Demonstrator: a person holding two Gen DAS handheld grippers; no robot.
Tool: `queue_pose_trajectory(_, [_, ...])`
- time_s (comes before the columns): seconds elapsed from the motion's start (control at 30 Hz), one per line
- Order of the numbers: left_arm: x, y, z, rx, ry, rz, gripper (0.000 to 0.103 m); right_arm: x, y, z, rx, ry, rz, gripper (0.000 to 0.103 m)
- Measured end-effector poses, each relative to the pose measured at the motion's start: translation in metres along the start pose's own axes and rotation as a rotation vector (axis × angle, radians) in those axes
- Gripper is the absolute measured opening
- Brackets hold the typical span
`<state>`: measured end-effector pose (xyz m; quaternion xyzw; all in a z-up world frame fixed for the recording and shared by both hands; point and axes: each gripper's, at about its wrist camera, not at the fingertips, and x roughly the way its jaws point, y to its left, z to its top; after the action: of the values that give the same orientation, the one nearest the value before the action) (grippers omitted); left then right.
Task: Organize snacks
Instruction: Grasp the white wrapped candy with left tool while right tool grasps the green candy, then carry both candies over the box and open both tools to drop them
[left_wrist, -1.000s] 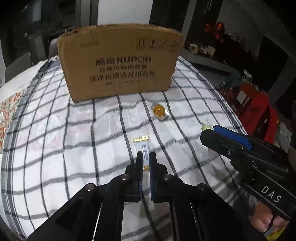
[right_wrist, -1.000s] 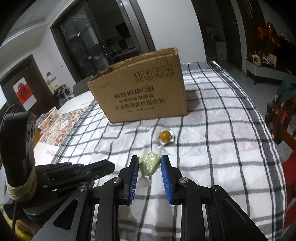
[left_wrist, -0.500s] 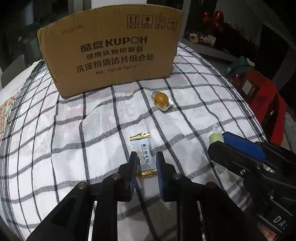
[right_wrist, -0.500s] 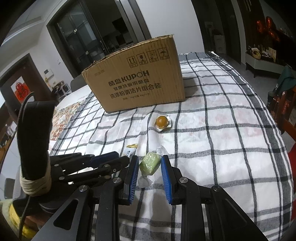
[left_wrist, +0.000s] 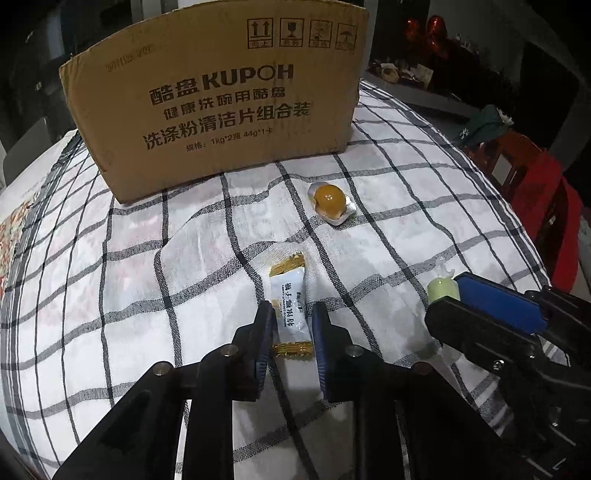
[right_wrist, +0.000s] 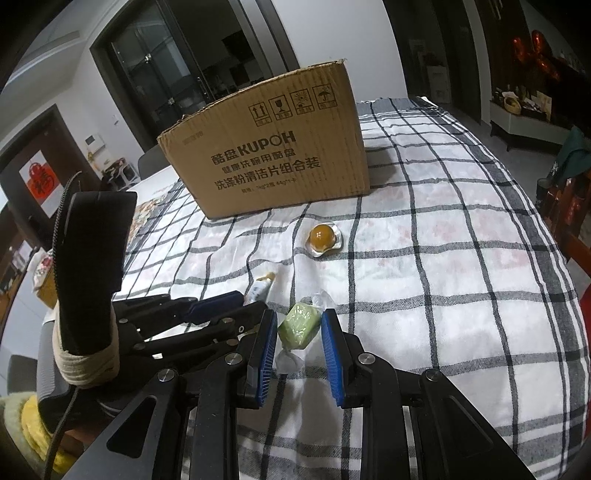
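A white and gold snack sachet (left_wrist: 289, 308) lies on the checked cloth between the open fingers of my left gripper (left_wrist: 291, 317); it also shows in the right wrist view (right_wrist: 261, 287). A green wrapped candy (right_wrist: 300, 326) lies between the open fingers of my right gripper (right_wrist: 299, 326), with a small gap on each side; it also shows in the left wrist view (left_wrist: 443, 289). An orange jelly cup (left_wrist: 330, 202) sits further back, in front of the cardboard box (left_wrist: 218, 99), and also shows in the right wrist view (right_wrist: 323, 238). The box also shows in the right wrist view (right_wrist: 273, 155).
The checked cloth (right_wrist: 443, 240) covers the table, whose right edge drops off toward red furniture (left_wrist: 535, 192). My right gripper body (left_wrist: 517, 343) is close beside the left one. A patterned mat (right_wrist: 147, 214) lies left of the box.
My left gripper has opened wider around the sachet and moved forward toward the box. The right gripper has stayed around the green candy, moving slightly forward.
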<state>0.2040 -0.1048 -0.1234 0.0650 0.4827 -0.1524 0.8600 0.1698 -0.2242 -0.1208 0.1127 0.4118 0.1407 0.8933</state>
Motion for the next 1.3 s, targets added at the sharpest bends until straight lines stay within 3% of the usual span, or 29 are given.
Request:
queue_pose_trajectory(0.3, [-0.021, 0.008, 0.000, -0.009, -0.051, -0.016, 0.019, -0.003, 0.004, 0.001, -0.008, -0.008, 0.006, 0.027])
queue_pose_trajectory(0.67, [-0.052, 0.022, -0.006, -0.071, -0.067, -0.098, 0.019, -0.014, 0.013, 0.007, -0.025, -0.035, 0.011, 0.026])
queue_pose_trajectory(0.83, [-0.059, 0.020, -0.008, -0.066, -0.087, -0.088, 0.018, -0.015, 0.017, 0.007, -0.033, -0.034, 0.017, 0.026])
queue_pose_trajectory(1.07, [-0.081, 0.024, 0.010, -0.055, -0.159, -0.076, 0.018, -0.024, 0.022, 0.019, -0.049, -0.064, 0.022, 0.026])
queue_pose_trajectory(1.3, [-0.102, 0.036, 0.048, -0.046, -0.231, -0.063, 0.018, -0.035, 0.035, 0.059, -0.094, -0.140, 0.025, 0.026])
